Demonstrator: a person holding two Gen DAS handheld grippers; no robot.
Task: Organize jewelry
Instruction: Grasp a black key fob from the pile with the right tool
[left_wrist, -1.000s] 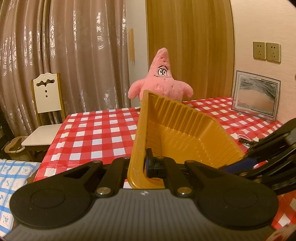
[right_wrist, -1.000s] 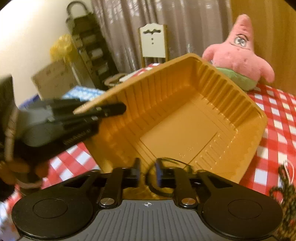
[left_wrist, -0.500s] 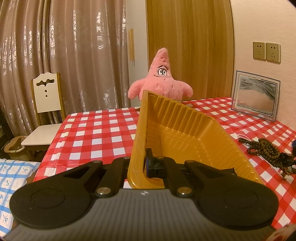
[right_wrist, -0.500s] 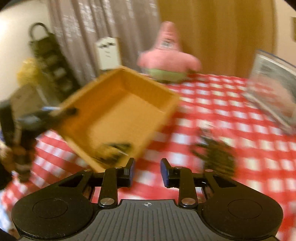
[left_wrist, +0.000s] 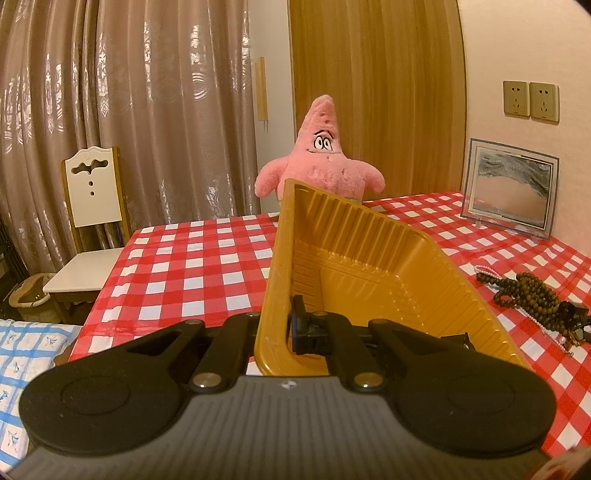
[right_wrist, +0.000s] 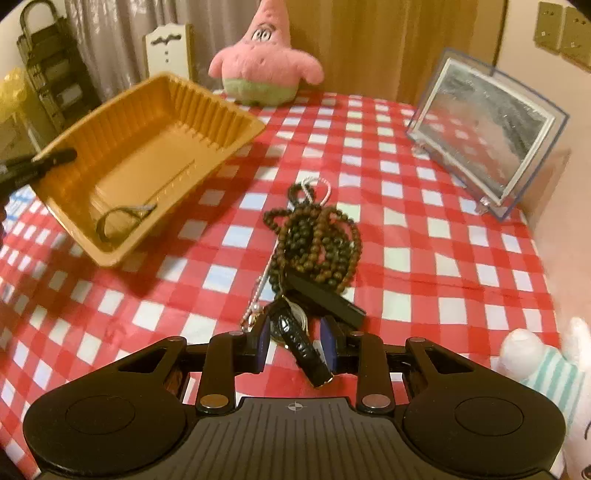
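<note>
My left gripper (left_wrist: 284, 325) is shut on the near rim of a yellow plastic tray (left_wrist: 369, 266) and holds it tilted above the red-checked table. In the right wrist view the tray (right_wrist: 147, 147) holds a dark looped bracelet (right_wrist: 122, 218) in its low corner. A pile of jewelry lies right of the tray: brown bead strands (right_wrist: 317, 240), a thin pearl chain (right_wrist: 258, 291), a black bar-shaped piece (right_wrist: 325, 295) and a dark wristwatch (right_wrist: 295, 332). My right gripper (right_wrist: 295, 341) hangs open over the watch. The strap runs between its fingers, and the pads do not touch it.
A pink star plush (right_wrist: 264, 62) sits at the table's far edge. A framed picture (right_wrist: 487, 133) stands at the right by the wall. A small white plush (right_wrist: 543, 365) lies at the near right. A white chair (left_wrist: 92, 206) stands beyond the table's left edge.
My right gripper left the tray, swung right and now sits over the jewelry pile. The dark bracelet it carried now lies in the tray. The left gripper and tray kept still.
</note>
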